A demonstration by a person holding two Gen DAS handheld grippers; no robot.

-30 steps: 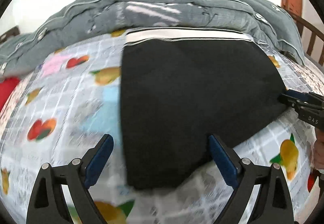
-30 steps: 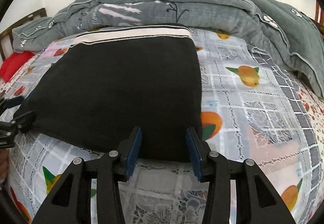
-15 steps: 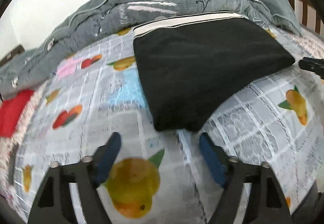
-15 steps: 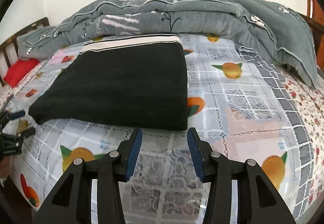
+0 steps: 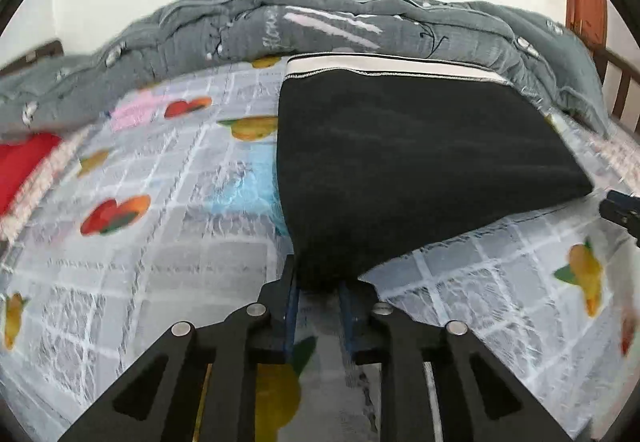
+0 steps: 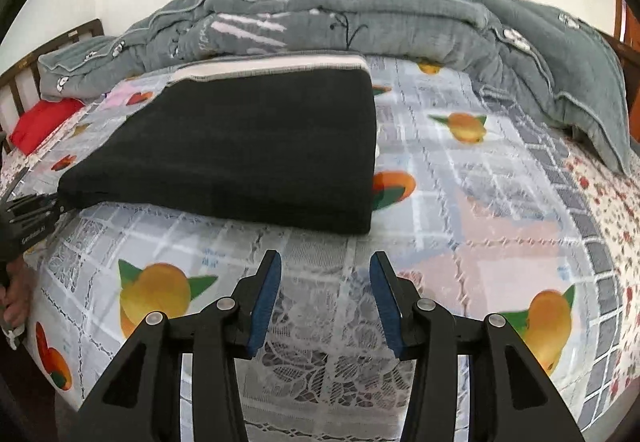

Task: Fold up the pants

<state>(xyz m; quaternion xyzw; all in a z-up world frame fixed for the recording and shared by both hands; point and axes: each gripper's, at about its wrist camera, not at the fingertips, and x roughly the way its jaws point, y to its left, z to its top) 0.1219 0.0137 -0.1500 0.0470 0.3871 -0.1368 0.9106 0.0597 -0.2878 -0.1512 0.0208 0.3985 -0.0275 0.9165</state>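
Note:
The black pants (image 5: 412,166) lie folded in a thick rectangle on the bed, their white waistband (image 5: 384,68) at the far edge. My left gripper (image 5: 318,292) is shut on the near left corner of the pants. It shows at the left edge of the right wrist view (image 6: 38,208), touching that corner. In the right wrist view the pants (image 6: 256,146) lie ahead. My right gripper (image 6: 325,278) is open and empty, a little short of their near right corner. Its tip shows at the right edge of the left wrist view (image 5: 620,208).
A fruit-print bedsheet (image 6: 480,226) covers the bed. A rumpled grey duvet (image 6: 360,22) lies along the far side. A red cloth (image 6: 44,120) sits at the far left by the wooden bed frame (image 6: 16,82). The near bed edge lies under my grippers.
My left gripper has moved forward and shut on the near left corner of the pants. My right gripper has backed off a little and stays open.

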